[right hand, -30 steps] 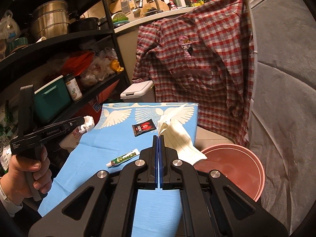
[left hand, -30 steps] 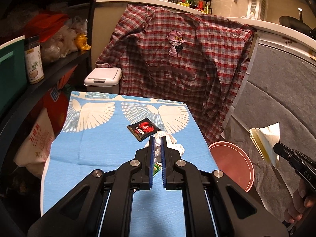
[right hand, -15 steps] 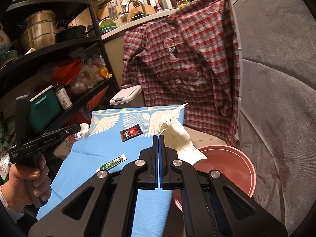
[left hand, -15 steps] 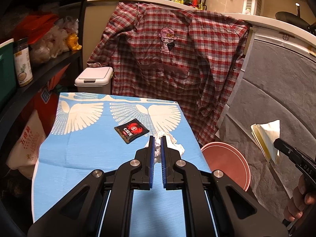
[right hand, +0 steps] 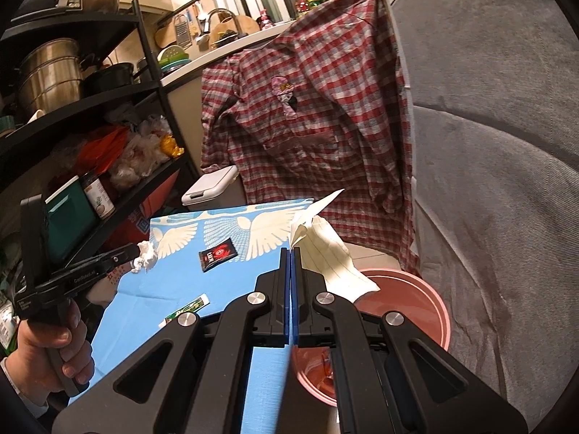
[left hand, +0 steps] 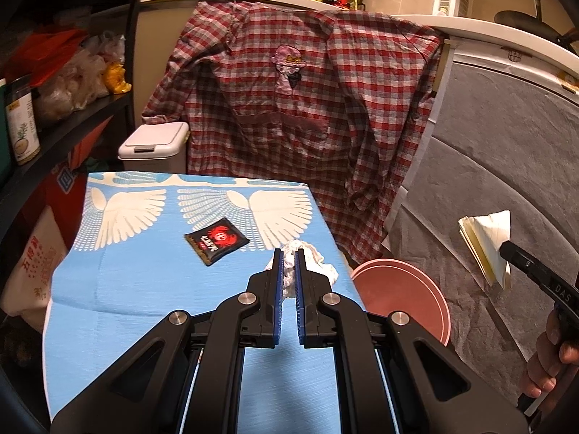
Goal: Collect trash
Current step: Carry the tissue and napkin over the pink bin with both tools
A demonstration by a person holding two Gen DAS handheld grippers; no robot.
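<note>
Pink basin (right hand: 439,311) taken as landmark; it sits on the floor just beside the worktop (left hand: 152,289), at its right edge. Right hand-held gripper (right hand: 291,253) is clamped shut on a folded lined paper (right hand: 325,249), held above the basin's near-left rim; the paper's long axis runs up and away from the fingertips. Left hand-held gripper (left hand: 288,256) is pinched nearly shut on a crumpled white tissue (left hand: 320,262), over the worktop, left of the basin. Right hand judged nearer the basin, so release there is likely first. Both hand-held grippers are pitched forward and downward. Black sachet (left hand: 216,240) and a small tube (right hand: 186,310) are left lying on the worktop, farther left of the basin.
</note>
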